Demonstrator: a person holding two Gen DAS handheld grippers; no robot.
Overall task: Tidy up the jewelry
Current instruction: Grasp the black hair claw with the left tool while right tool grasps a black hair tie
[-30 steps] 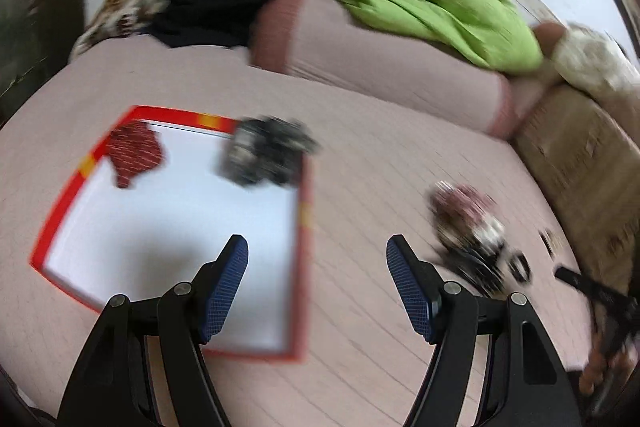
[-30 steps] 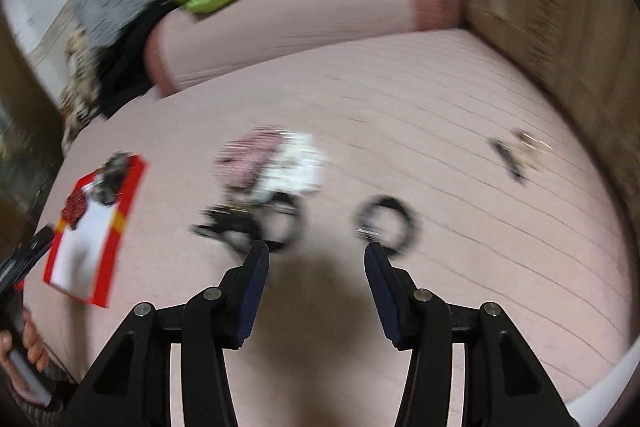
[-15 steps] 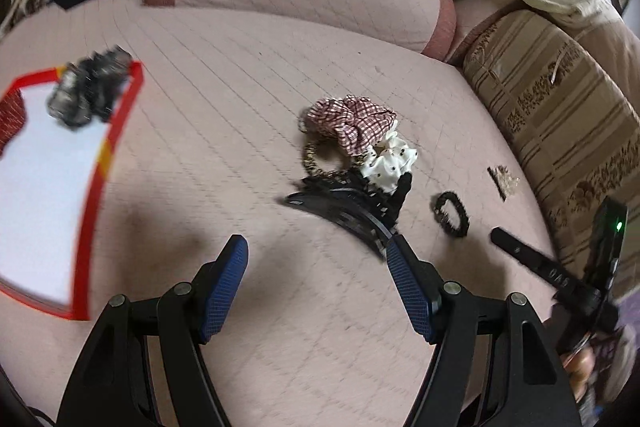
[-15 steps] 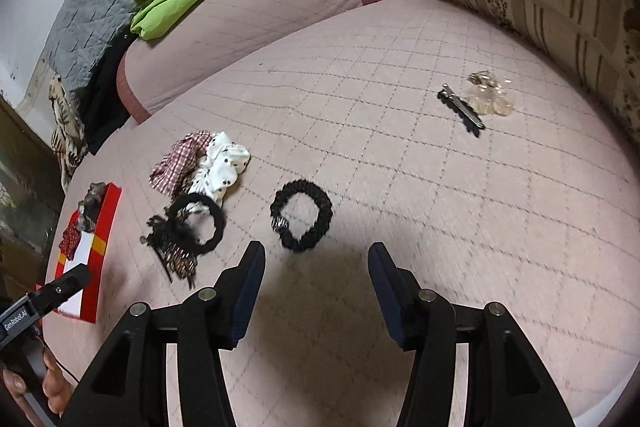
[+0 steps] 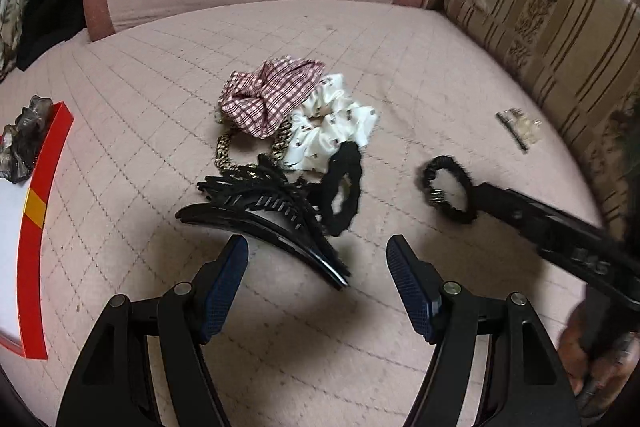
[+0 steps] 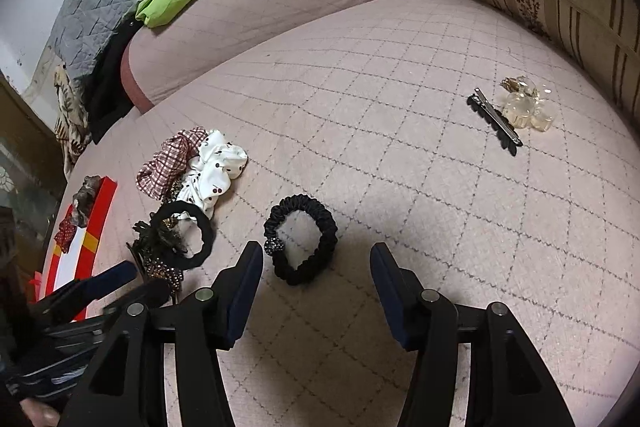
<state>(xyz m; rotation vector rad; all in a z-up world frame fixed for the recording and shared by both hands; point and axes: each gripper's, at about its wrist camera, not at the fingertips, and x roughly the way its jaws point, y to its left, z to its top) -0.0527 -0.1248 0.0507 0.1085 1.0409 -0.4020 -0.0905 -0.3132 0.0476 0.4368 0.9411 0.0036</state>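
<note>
While both tongs hang over the bed:
Left tongs (image 5: 316, 267): wide, empty, over one black claw clip (image 5: 264, 223)
Right tongs (image 6: 316, 275): just widening, empty, one black beaded scrunchie (image 6: 301, 239) ahead
Fabric scrunchies: two, plaid (image 5: 272, 99), white (image 5: 332, 123)

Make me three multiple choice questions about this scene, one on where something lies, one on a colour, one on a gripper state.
1. Where does the black braided hair tie lie?
A. in the red tray
B. on the pink quilt ahead of the right gripper
C. on the green cloth

2. What colour is the tray's rim?
A. blue
B. red
C. black

3. How is the left gripper?
A. open, empty
B. shut on the claw clip
C. shut on a scrunchie

B: the tie rests just ahead of the right gripper.
B: red rim.
A: the black claw clip lies ahead, ungripped.
</note>
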